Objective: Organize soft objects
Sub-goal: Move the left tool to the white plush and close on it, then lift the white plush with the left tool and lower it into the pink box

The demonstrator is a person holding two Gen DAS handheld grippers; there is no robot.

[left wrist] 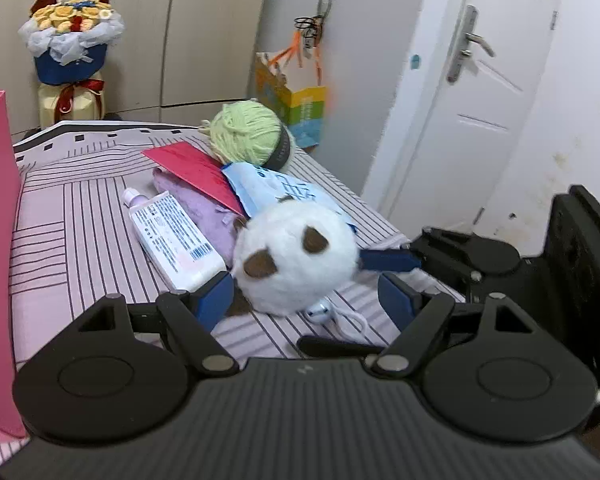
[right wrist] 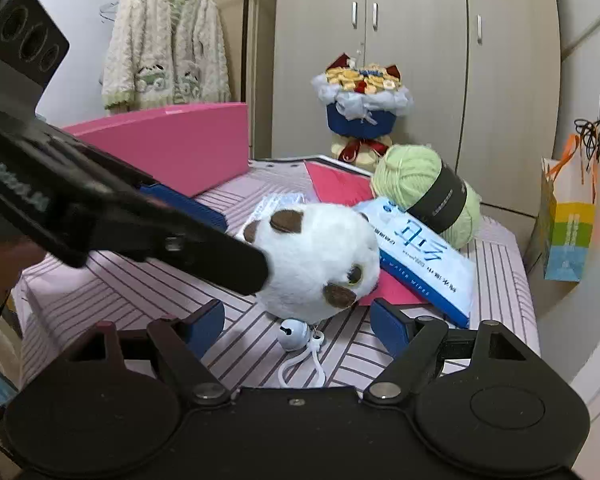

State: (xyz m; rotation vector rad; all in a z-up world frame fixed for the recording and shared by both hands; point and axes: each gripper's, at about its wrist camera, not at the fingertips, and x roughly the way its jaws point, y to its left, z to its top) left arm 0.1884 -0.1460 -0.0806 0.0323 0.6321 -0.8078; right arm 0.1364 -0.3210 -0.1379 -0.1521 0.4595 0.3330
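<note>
Plush toy point(left wrist: 296, 256), white and round with brown patches, lies on the striped table point(left wrist: 72, 216) amid an unsorted heap: green yarn ball point(left wrist: 248, 138), purple soft item point(left wrist: 204, 208), wipes pack point(right wrist: 424, 252), red envelope point(left wrist: 196, 178), lotion tube point(left wrist: 172, 236). Left gripper point(left wrist: 306, 294) frames the toy, fingers spread, not visibly gripping. Right gripper point(right wrist: 298, 322) sits just beside it, fingers likewise spread. Pink box point(right wrist: 188, 140) stands behind. Judgement: sorting appears barely begun; every soft item remains to be placed.

Plush toy point(left wrist: 296, 258) sits before wipes pack point(left wrist: 276, 188), beside tube point(left wrist: 172, 236).
</note>
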